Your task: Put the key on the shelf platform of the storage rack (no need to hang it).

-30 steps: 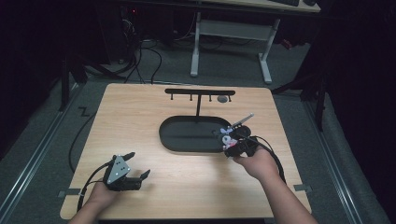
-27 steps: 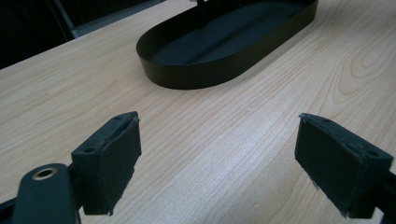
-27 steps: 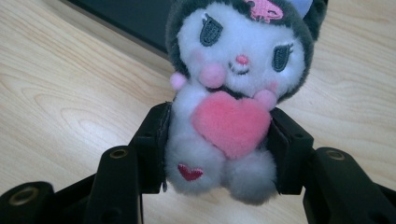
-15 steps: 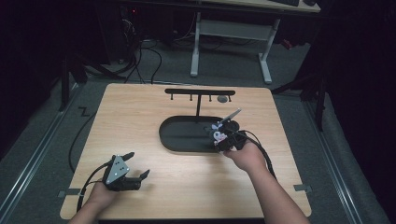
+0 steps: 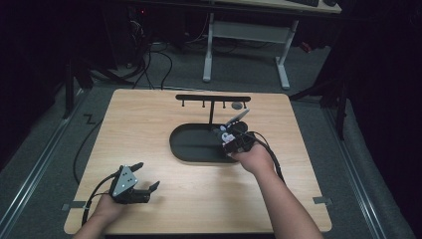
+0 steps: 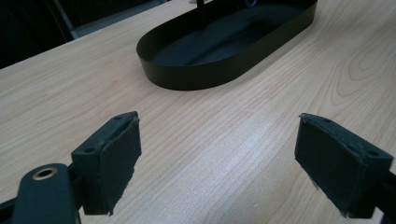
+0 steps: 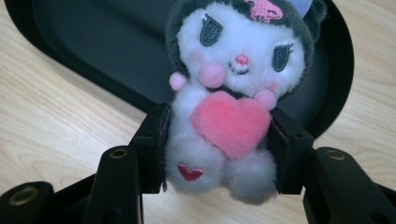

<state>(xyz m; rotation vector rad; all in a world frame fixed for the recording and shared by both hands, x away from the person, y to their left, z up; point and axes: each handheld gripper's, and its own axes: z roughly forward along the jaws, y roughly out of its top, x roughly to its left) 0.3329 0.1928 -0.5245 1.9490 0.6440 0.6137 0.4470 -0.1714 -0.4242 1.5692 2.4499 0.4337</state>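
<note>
Fuzzy white plush toy (image 7: 224,116) sits clamped in right tongs (image 7: 219,154) above oval black tray (image 7: 107,51); left tongs (image 6: 219,163) gape over woodgrain bench (image 6: 243,135).

Fluffy plush toy (image 7: 224,107), matt black tray (image 6: 233,70), smooth light wood table (image 5: 149,129)

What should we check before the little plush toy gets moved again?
1. Grip: right gripper is shut on the plush toy, jaws pressing both sides. Ok.
2. Toy held above the black tray, at its right end. Ok.
3. Tray inside looks free of things. Ok.
4. Left gripper is open, holding nothing, low over the table, away from the tray. Ok.
5. Rack behind the tray has hooks. Ok.
6. Toy's hanging loop: cannot tell.
</note>
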